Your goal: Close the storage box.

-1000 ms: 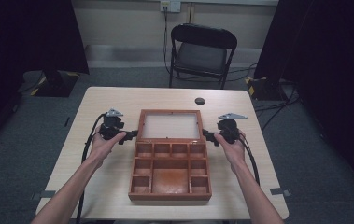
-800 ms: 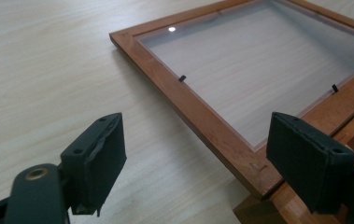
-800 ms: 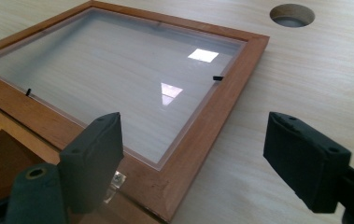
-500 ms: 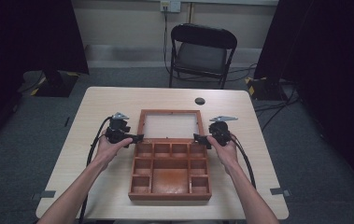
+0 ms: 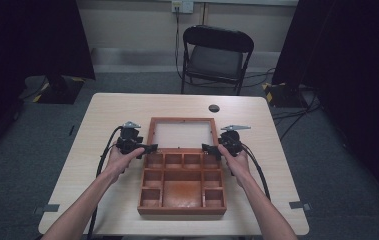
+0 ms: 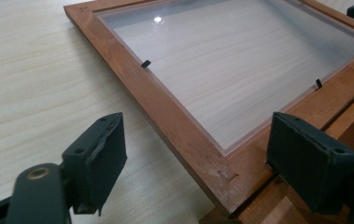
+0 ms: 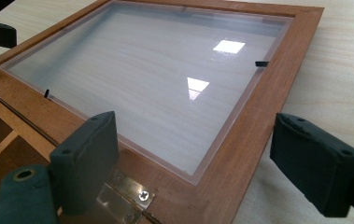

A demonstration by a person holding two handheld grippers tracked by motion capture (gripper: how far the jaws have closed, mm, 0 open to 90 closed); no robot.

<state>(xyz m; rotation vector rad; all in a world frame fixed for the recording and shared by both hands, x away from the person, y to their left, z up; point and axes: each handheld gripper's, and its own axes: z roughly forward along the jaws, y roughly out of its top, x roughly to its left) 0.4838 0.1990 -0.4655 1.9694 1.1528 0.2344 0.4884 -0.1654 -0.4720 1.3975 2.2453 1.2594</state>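
- Both the left gripper (image 5: 149,148) and right gripper (image 5: 208,148) gape, jaws apart.
- Lid (image 5: 182,134) (glazed, hinged) looks rigid, fragile; grip its wooden frame corners.

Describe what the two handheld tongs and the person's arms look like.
Both tongs, left and right, are black, each with two blocky dark pads fixed by screws, a grey three-cornered plate on top and a black cable trailing back. The forearms are bare, with no sleeves visible.

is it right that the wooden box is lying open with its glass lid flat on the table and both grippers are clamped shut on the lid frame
Not quite. The wooden box is open and its glass lid lies flat, but the left gripper and right gripper are open, jaws straddling the lid's corners. Both gripper views show this.
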